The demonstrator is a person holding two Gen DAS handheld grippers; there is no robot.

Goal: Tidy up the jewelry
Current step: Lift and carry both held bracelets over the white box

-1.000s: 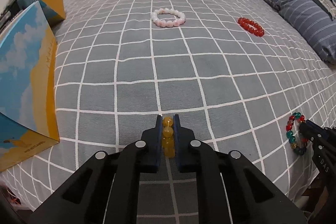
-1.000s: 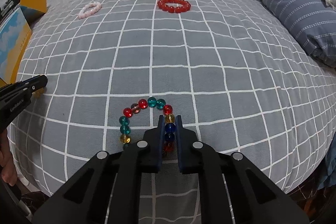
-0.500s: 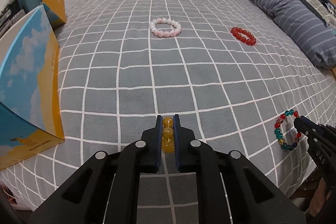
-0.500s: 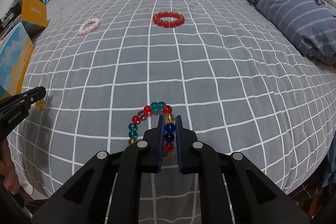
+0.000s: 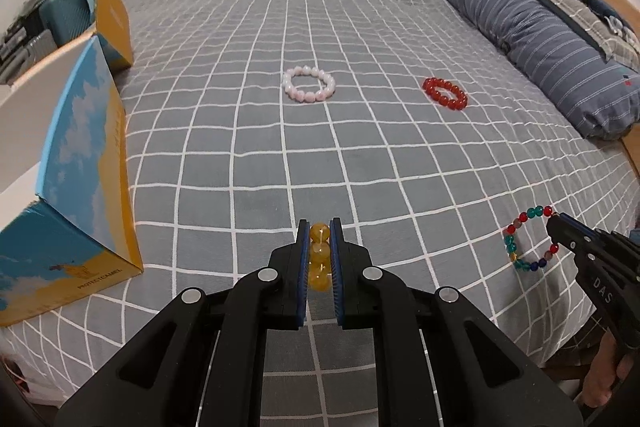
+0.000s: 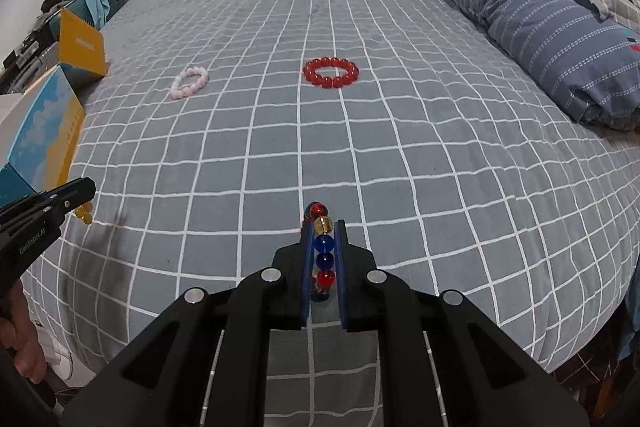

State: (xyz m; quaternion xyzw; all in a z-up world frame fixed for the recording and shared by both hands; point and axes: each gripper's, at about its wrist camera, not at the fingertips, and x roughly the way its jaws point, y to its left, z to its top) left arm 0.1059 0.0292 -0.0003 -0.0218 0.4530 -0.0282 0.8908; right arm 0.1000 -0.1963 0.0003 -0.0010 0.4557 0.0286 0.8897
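My left gripper (image 5: 319,227) is shut on a yellow bead bracelet (image 5: 319,255) and holds it above the grey checked bed (image 5: 320,155). My right gripper (image 6: 323,225) is shut on a multicoloured bead bracelet (image 6: 324,255), lifted off the bed; in the left wrist view the bracelet (image 5: 528,239) hangs from the right gripper (image 5: 554,223). A pink bracelet (image 5: 308,83) and a red bracelet (image 5: 445,93) lie further up the bed; the right wrist view shows the pink bracelet (image 6: 190,82) and the red bracelet (image 6: 331,72) too.
An open blue and yellow cardboard box (image 5: 80,163) stands at the bed's left edge, also seen in the right wrist view (image 6: 44,131). A striped blue pillow (image 5: 536,39) lies along the right side. A suitcase and clutter (image 5: 52,15) stand beyond the box.
Both grippers have risen and drawn back from the bed with their bracelets. The multicoloured bracelet, which lay partly on the bed, now hangs lifted from the right gripper.
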